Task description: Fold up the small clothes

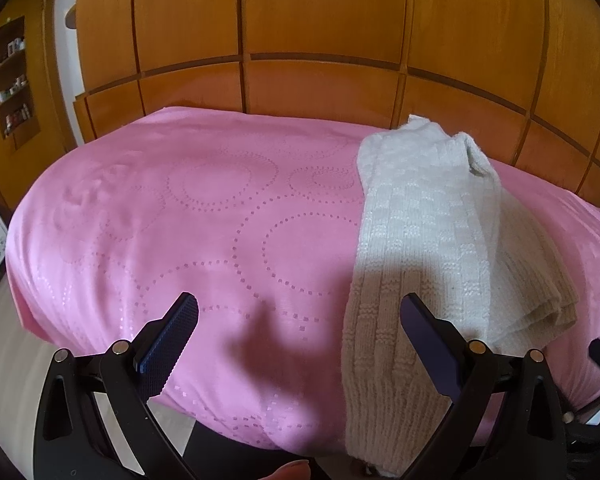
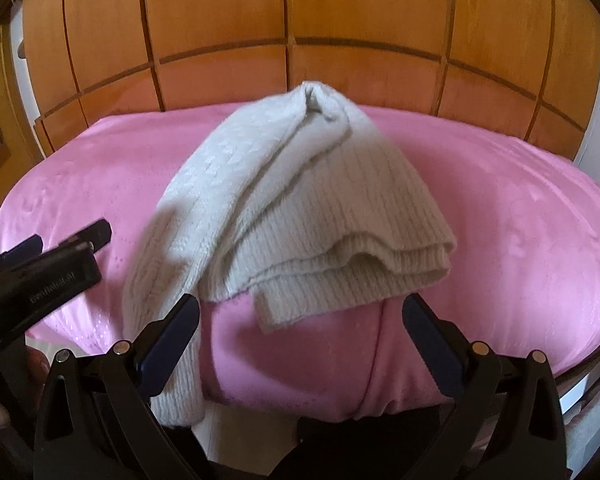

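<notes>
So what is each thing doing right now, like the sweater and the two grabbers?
White knitted sweater: partly folded, lying on the bed, one long part hanging over the near edge.
Left gripper: fingers wide open, holding nothing.
Right gripper: fingers wide open, holding nothing, just in front of the sweater's hem.
Pink bedspread: spread smooth over the bed.
Wooden wardrobe doors: shut.

A bedroom in a home. Ahead of the grippers lies a bed with a pink bedspread (image 1: 172, 216), backed by a wall of wooden wardrobe doors (image 1: 320, 20). Far left, a shelf (image 1: 10, 76) holds small bottles.
</notes>
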Action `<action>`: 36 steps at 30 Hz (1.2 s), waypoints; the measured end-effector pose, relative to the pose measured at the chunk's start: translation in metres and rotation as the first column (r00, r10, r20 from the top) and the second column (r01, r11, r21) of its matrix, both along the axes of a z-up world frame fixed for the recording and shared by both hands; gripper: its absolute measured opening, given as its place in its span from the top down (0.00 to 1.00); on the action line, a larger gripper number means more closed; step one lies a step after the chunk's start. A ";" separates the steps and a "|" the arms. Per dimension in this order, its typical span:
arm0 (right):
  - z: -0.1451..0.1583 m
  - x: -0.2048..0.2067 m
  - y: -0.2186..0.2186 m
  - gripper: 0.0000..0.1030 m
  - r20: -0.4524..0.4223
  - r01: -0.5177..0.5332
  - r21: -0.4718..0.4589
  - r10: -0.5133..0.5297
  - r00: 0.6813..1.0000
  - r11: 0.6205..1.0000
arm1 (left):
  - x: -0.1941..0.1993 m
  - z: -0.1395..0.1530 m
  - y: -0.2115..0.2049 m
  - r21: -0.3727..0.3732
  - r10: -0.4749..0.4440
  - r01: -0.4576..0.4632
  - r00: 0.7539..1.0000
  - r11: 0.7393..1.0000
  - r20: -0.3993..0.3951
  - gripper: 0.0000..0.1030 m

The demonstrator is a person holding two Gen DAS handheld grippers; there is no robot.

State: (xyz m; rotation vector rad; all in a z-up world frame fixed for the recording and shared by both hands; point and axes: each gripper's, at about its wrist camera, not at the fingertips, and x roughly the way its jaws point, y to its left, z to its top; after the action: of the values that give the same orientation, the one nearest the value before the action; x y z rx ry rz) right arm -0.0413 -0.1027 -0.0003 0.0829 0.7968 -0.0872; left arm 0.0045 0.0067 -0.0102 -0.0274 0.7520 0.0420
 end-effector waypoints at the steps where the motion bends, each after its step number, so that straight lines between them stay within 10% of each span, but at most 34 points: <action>1: 0.003 0.001 -0.001 0.02 0.015 0.006 -0.017 -0.005 1.000 1.000 | 0.000 0.000 0.000 0.004 -0.002 0.002 1.000 1.000 0.001 0.03; 36: 0.009 0.012 -0.007 0.02 0.065 -0.012 -0.017 0.013 0.998 1.000 | 0.011 -0.010 0.005 0.005 0.013 -0.013 0.999 1.000 -0.030 0.03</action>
State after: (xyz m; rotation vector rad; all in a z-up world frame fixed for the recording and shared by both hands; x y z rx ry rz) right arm -0.0292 -0.1096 0.0087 0.0651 0.7312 -0.0787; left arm 0.0152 0.0116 -0.0201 -0.0274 0.7819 0.0566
